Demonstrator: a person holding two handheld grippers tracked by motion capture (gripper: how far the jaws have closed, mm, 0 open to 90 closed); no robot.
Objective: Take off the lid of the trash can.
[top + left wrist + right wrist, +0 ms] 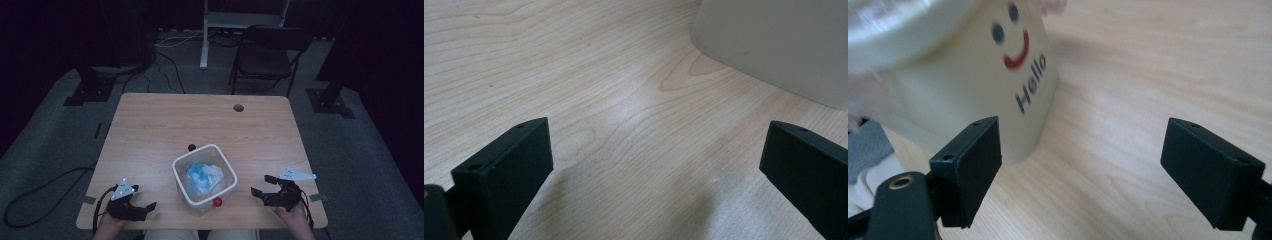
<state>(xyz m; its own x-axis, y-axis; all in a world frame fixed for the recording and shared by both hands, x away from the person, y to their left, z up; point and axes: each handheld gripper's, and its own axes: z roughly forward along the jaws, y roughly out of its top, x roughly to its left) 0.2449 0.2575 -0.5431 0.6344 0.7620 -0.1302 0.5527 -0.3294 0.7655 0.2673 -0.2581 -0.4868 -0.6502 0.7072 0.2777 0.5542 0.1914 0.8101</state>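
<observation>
A cream-white square bin (204, 172), lined with clear plastic and holding crumpled blue-and-white material (203, 178), stands on the wooden table (150, 130) near its front edge. The left gripper (150, 206) rests left of the bin and the right gripper (260, 185) right of it, each with jaws spread wide and holding nothing. A red ball (217, 202) lies against the bin's front corner; a black ball (191, 147) lies just behind the bin.
</observation>
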